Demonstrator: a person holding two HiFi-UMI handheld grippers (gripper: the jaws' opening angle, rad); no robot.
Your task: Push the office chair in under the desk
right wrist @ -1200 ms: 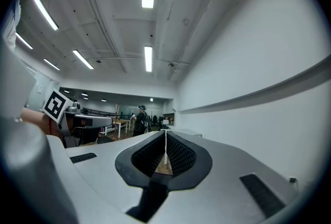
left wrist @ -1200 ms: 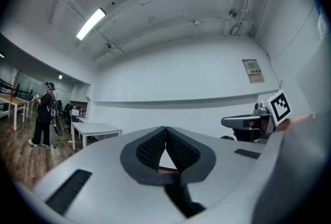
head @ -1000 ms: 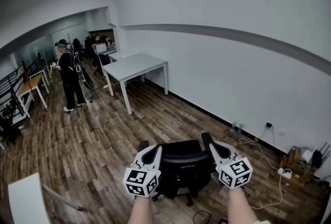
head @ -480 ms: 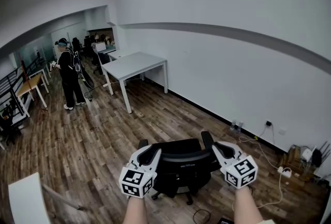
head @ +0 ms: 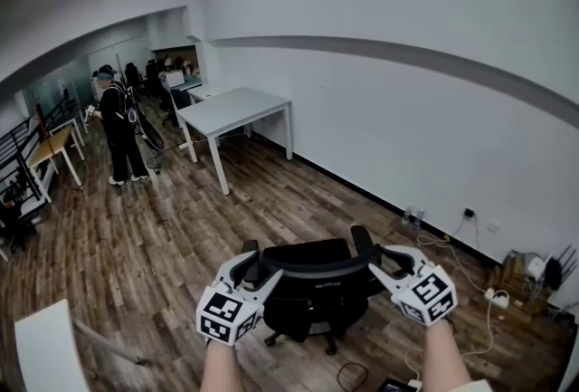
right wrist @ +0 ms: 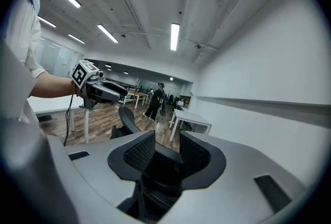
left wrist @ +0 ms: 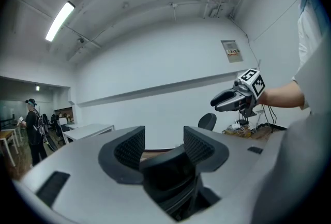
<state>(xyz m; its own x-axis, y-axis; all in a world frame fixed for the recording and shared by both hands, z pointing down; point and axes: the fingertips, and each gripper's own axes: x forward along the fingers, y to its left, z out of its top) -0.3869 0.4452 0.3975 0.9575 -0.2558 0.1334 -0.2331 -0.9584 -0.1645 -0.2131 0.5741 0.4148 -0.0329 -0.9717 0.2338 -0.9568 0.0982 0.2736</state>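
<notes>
**Grippers.** Your left gripper (head: 255, 263) and right gripper (head: 373, 254) each straddle one end of the office chair's (head: 317, 291) top rail. Both pairs of jaws have just been opening and stand spread, with the rail between the pads, unclamped.

**Chair.** The black chair stands directly before you, backrest near and seat facing far. Its top rail runs left to right.

**Room.** The chair rests on a wood-plank floor (head: 181, 236), well apart from the white desk (head: 237, 108), which is far left beside the white wall (head: 407, 128). A person (head: 118, 123) stands left of the desk.

**Views.** Only the head view shows the chair's wheeled base. Each gripper view shows the opposite gripper and the ceiling lights (right wrist: 177, 36).
</notes>
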